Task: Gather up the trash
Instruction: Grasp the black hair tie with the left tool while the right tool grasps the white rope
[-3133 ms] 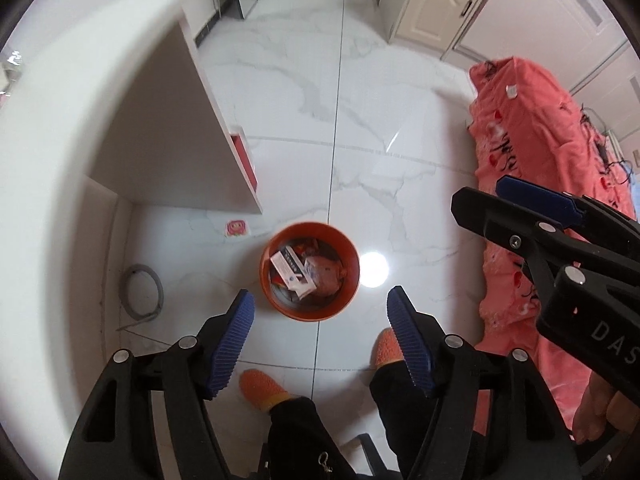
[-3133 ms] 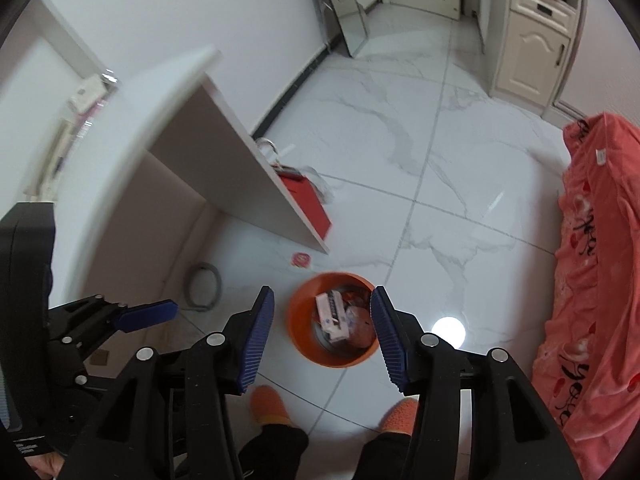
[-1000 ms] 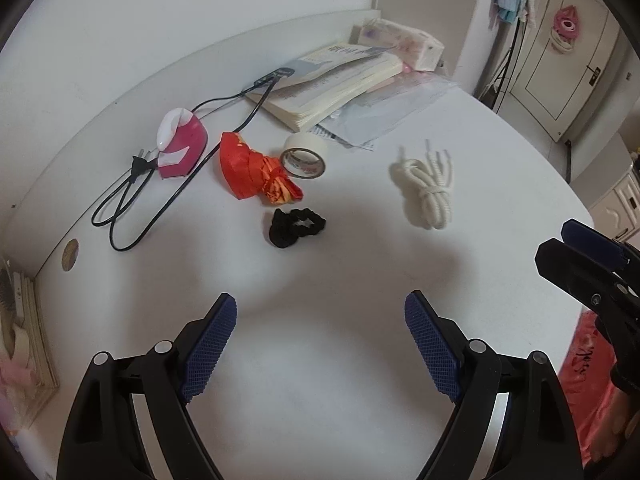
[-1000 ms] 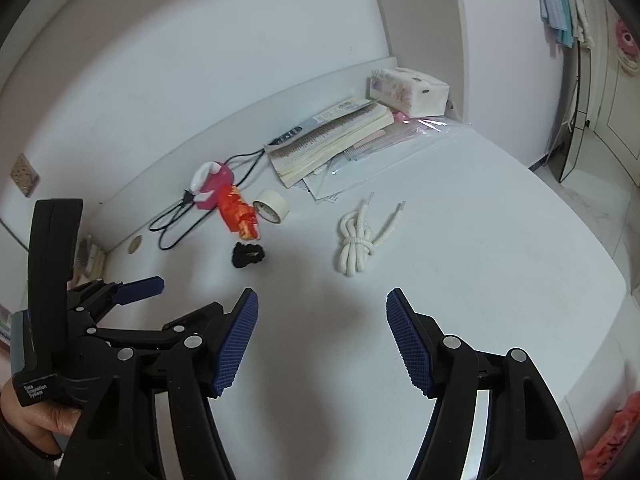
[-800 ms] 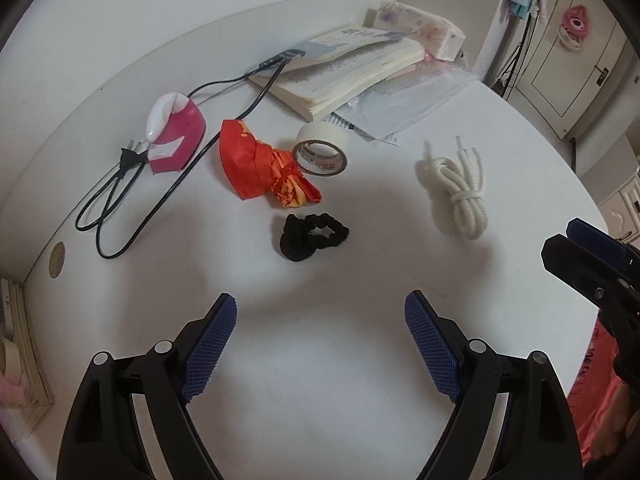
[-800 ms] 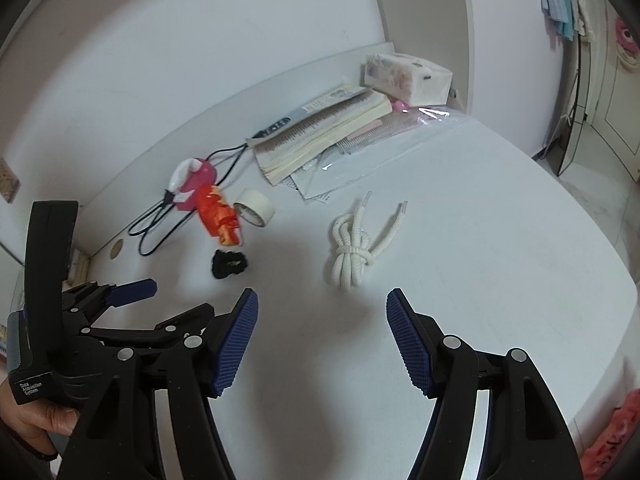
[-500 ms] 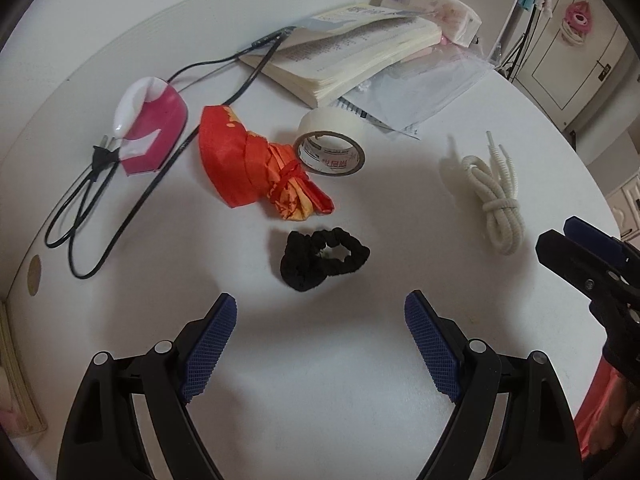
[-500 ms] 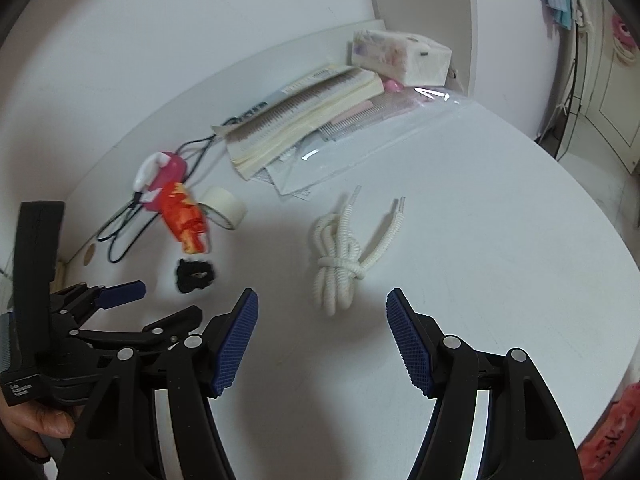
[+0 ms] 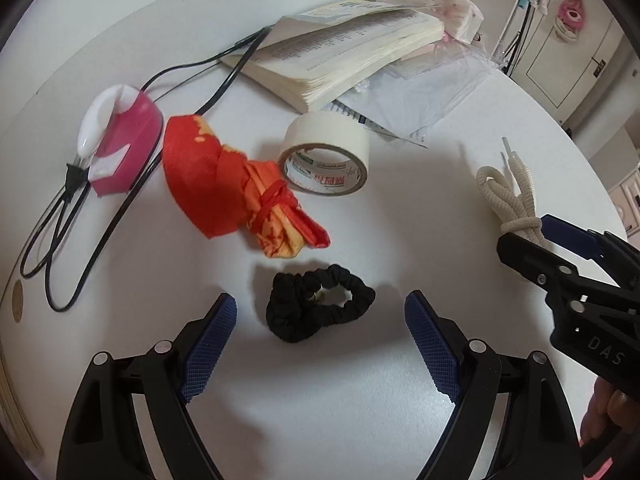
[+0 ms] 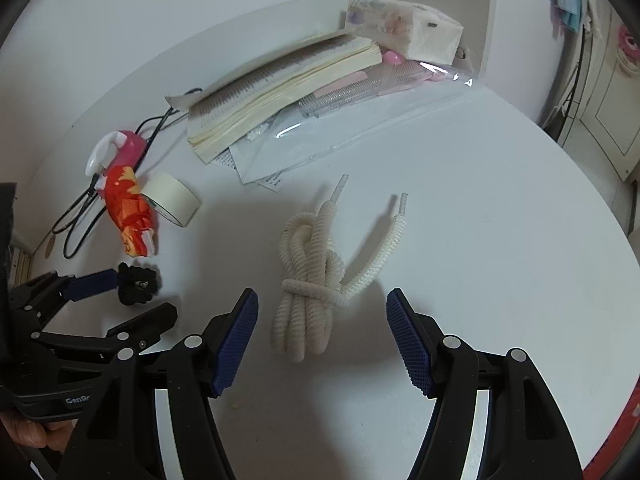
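On the white desk (image 9: 328, 420), a black hair scrunchie (image 9: 318, 307) lies just ahead of my open left gripper (image 9: 320, 344), between its fingertips' line. A crumpled red-orange wrapper (image 9: 236, 192) lies beyond it. A knotted cream cord (image 10: 316, 280) lies just ahead of my open right gripper (image 10: 322, 336), between its jaws. The cord also shows in the left wrist view (image 9: 516, 200), partly behind the right gripper. The scrunchie (image 10: 136, 282) and wrapper (image 10: 130, 210) show in the right wrist view, with the left gripper (image 10: 116, 300) around the scrunchie.
A roll of tape (image 9: 326, 160), a pink and white device (image 9: 116, 140) with a black cable (image 9: 60, 232), an open book (image 9: 344, 52), plastic sleeves with papers (image 10: 360, 120) and a tissue pack (image 10: 404, 28) sit toward the wall. The desk edge curves at right.
Both grippers have swung up from the orange bin on the floor to the desk, then moved forward and down, the left onto the scrunchie, the right onto the cord. Both stay open.
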Tool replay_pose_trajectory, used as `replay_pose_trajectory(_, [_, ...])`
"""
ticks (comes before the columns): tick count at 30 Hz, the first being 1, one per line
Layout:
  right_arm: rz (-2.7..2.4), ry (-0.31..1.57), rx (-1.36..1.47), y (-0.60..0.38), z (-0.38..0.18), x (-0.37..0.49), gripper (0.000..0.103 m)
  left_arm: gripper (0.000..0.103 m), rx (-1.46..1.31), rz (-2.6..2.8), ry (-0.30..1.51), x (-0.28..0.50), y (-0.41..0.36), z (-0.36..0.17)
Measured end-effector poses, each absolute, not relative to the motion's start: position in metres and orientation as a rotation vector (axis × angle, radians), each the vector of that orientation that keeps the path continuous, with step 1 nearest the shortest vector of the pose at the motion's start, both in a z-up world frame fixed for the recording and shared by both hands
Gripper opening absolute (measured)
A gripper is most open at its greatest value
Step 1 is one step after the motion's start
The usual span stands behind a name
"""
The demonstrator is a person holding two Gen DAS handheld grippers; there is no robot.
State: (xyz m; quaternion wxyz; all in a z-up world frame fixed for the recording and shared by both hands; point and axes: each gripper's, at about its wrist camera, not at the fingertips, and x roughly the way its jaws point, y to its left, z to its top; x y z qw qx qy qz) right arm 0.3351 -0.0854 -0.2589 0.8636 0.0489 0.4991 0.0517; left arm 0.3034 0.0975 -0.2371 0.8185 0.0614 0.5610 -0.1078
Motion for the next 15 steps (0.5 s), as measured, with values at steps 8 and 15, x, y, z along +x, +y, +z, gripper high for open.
replay_pose_trajectory(8, [0.110, 1.027, 0.018, -0.078, -0.263, 0.335, 0.033, 0.041, 0.128, -0.216, 1.156, 0.305, 0.099, -0.230])
replay_pose_trajectory(15, [0.107, 1.018, 0.051, -0.083, -0.262, 0.330, 0.032, 0.020, 0.052, -0.240, 1.169, 0.298, 0.111, -0.228])
